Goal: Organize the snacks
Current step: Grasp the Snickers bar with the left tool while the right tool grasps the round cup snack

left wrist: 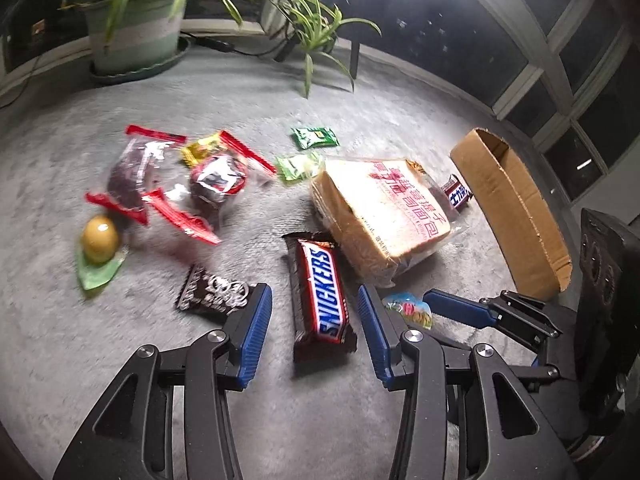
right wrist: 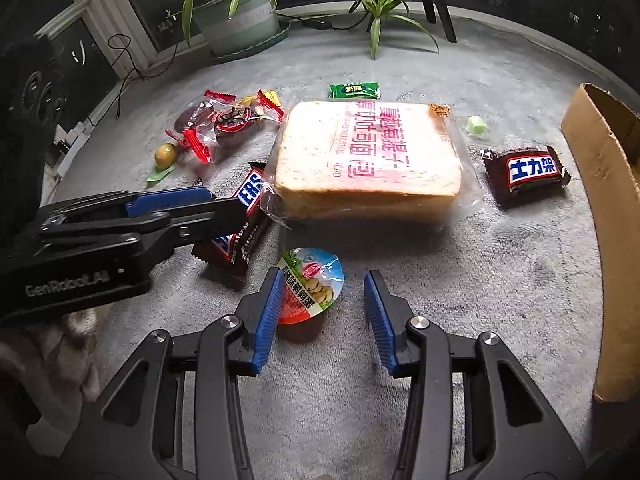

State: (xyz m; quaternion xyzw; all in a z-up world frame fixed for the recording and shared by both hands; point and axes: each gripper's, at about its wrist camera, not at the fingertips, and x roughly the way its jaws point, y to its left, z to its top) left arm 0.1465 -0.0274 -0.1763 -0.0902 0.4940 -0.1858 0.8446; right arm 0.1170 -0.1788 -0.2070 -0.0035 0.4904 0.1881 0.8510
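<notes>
A long Snickers bar lies on the grey carpet between the blue pads of my left gripper. A gap shows on each side, so the jaws stand open around it. In the right wrist view that gripper hovers over the same bar. My right gripper is open around a small round cup with a printed foil lid. The cup sits against the left pad and well clear of the right one. A bagged bread loaf lies just beyond.
An open cardboard box stands at the right. A small dark chocolate pack, red-edged clear packs, green packets, a black packet and a yellow egg-shaped snack lie scattered. Potted plants stand at the back.
</notes>
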